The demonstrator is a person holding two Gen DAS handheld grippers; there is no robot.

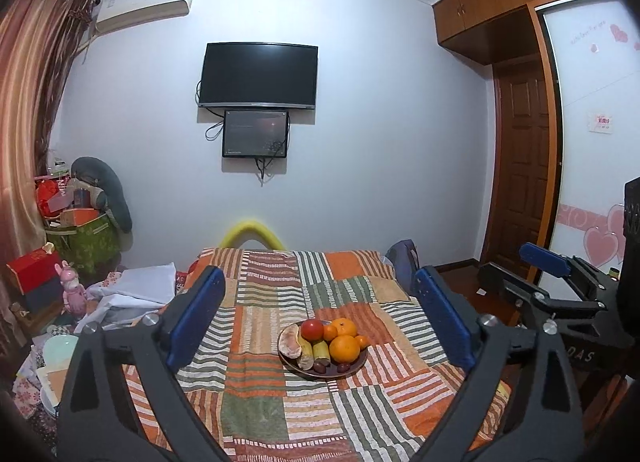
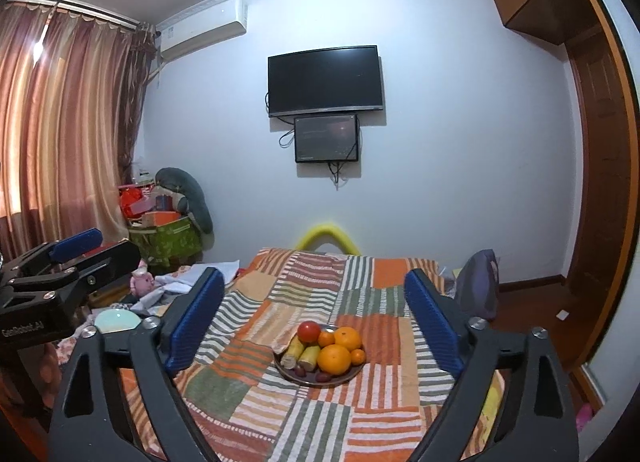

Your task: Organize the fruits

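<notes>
Below centre of both views, on a striped patchwork blanket [image 1: 280, 402], sits a dark plate [image 1: 352, 370] with all the visible fruit gathered on it. From left to right in the left wrist view: a pale brownish piece [image 1: 291, 342] leaning on the rim, whose kind I cannot tell; two yellow-green cut lengths [image 1: 314, 350] that could be banana or corn; a red tomato [image 1: 312, 329] behind them; two large oranges [image 1: 344, 348] with smaller ones tucked beside; and small dark fruits [image 1: 320, 366] at the front edge.

The left claw [image 1: 318, 318] frames the plate, its blue pads spread wide and holding nothing. The right claw [image 2: 316, 316] does the same in its own view, wide apart and empty; each claw also shows at the side of the other's picture.

Fruit heaped on one plate fits either a finished gathering or a pile awaiting sorting by kind, so the step in hand is unsettled. Any reach would need care: the round oranges may roll, and the bedding beneath the plate looks soft.
</notes>
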